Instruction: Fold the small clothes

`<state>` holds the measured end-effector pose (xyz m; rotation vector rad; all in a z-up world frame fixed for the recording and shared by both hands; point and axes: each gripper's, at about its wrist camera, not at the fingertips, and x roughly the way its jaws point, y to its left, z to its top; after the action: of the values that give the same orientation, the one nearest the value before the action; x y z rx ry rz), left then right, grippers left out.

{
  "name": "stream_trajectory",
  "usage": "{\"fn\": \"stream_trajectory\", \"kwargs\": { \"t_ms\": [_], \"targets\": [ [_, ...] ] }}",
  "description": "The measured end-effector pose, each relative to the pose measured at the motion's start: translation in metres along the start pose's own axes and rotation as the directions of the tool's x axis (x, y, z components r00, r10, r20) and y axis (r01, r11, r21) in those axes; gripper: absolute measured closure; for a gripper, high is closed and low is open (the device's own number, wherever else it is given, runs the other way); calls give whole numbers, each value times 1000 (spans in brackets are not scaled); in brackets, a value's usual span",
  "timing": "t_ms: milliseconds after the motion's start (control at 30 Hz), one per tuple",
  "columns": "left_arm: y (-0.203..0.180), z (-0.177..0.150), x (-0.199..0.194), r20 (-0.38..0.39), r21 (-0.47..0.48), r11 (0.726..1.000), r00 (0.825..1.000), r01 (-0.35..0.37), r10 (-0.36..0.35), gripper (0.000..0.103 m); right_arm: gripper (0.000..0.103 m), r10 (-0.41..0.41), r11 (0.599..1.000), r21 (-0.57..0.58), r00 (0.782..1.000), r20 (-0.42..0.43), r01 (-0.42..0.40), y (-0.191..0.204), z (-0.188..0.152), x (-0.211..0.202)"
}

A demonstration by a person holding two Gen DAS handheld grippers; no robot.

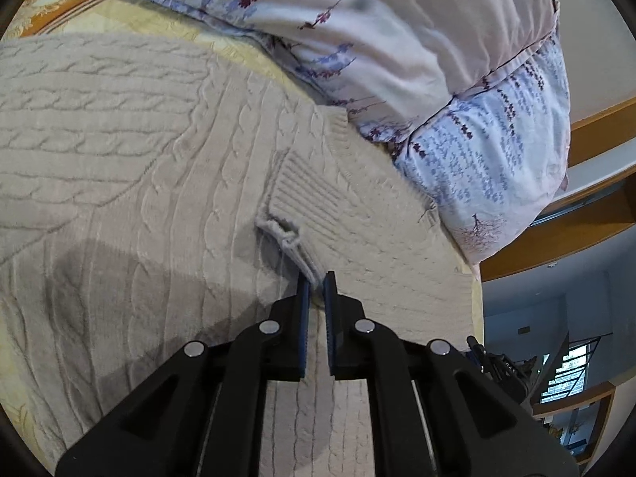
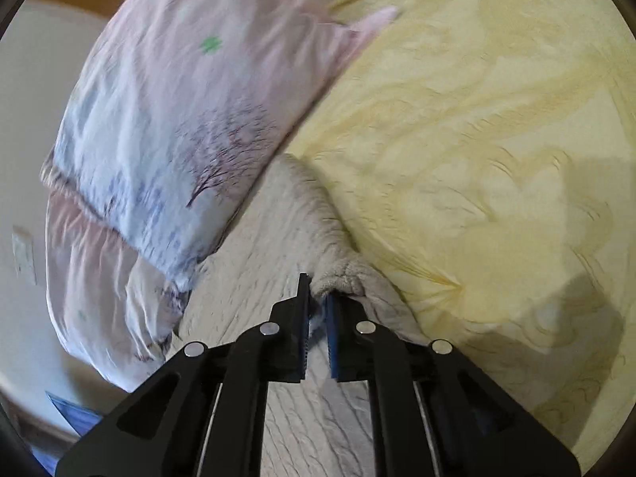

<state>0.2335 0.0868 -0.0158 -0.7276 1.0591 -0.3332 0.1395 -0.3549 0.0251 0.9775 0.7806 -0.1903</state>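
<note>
Both hand-held grippers, left (image 1: 317,284) and right (image 2: 317,293), pinch thin edges of a cream cable-knit sweater (image 1: 119,139); the shallow bites could slip as the knit's weight drags.

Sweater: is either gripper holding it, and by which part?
Both. The left gripper pinches the sweater at a ribbed cuff edge; the right gripper clamps a bunched edge.

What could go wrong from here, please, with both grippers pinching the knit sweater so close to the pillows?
The left gripper pinches only the thin edge of the ribbed cuff; loose loops of yarn beside it may snag or slip free. The right gripper holds a bunched wad of the sweater, so the fold may come out crooked. The floral pillow overlaps the sweater's far edge and could drag on it.
</note>
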Motion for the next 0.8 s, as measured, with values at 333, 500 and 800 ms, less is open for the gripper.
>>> {"fn": "stream_trajectory", "kwargs": {
  "t_ms": [333, 500, 800],
  "targets": [
    [18, -11, -73, 126, 32, 999, 991, -40, 36, 56, 49, -124, 975, -176, 989, 83, 137, 23, -25, -30],
    [72, -12, -154, 288, -88, 993, 952, -82, 104, 47, 37, -99, 937, -323, 987, 124, 135, 48, -41, -37],
    [187, -12, -218, 364, -455, 889, 902, -45, 232, 54, 36, -53, 914, -402, 999, -1, 49, 68, -65, -20]
  ]
}}
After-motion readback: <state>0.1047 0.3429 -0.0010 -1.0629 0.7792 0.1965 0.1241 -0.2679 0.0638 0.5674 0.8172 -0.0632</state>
